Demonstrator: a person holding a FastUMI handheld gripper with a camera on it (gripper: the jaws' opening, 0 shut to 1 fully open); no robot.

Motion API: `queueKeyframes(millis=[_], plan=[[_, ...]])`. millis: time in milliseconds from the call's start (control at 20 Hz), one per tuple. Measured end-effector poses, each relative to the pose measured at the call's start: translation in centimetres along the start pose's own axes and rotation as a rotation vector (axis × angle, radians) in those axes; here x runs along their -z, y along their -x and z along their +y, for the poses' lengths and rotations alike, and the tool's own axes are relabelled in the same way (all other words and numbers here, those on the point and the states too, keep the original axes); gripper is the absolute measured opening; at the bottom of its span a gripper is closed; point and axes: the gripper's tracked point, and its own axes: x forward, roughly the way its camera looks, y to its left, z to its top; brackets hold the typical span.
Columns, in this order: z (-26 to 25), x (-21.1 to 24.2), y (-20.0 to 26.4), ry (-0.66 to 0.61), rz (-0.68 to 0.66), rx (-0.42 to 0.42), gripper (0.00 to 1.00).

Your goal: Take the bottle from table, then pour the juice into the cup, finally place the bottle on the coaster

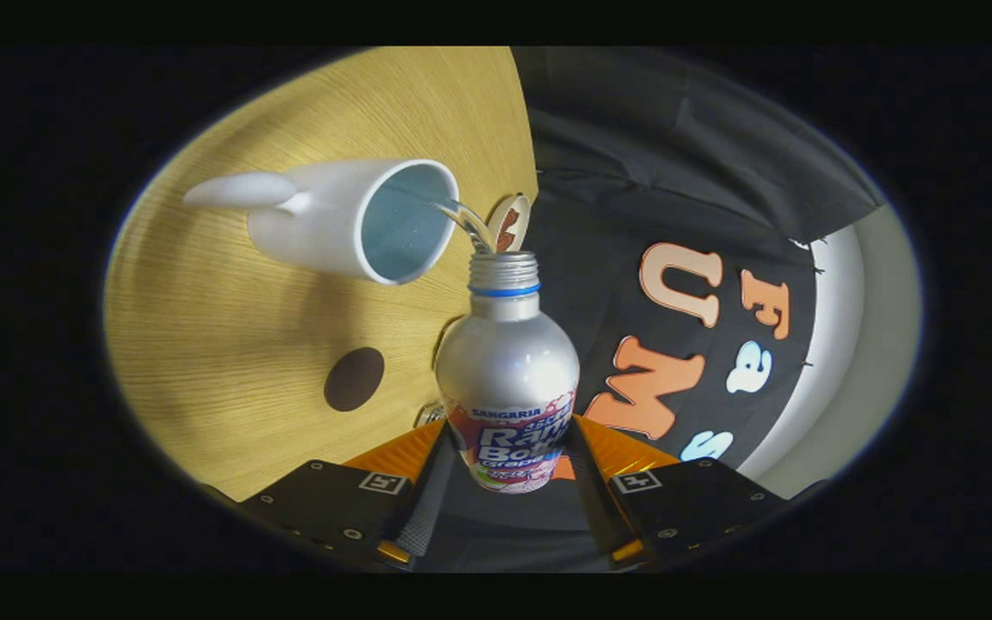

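My gripper (509, 461) is shut on a silver bottle (506, 370), both fingers pressing on its labelled lower part. The view is rolled, so the bottle is tipped over toward the table. Its open neck with a blue ring (505, 274) points at the mouth of a white cup (350, 220) with a handle. A thin clear stream (466, 222) runs from the neck into the cup's pale inside. Just past the neck, a round coaster (509, 222) with a brown pattern lies on the wooden table (229, 327), partly hidden by the bottle's neck.
A dark round spot (355, 379) marks the table between the cup and my fingers. The table's edge runs beside the bottle, with the black cloth wall (677, 198) beyond it and a pale surface (849, 344) past the cloth.
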Motion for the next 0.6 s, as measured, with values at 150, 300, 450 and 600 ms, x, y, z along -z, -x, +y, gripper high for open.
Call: queueKeyframes(millis=[150, 300, 450, 600], plan=[[-0.24, 0.10, -0.09, 0.021, -0.001, 0.007, 0.71], [-0.52, 0.20, -0.17, 0.033, 0.002, 0.003, 0.71], [-0.68, 0.30, -0.25, 0.042, 0.008, 0.006, 0.71], [-0.88, 0.32, -0.31, 0.053, 0.011, 0.005, 0.71]])
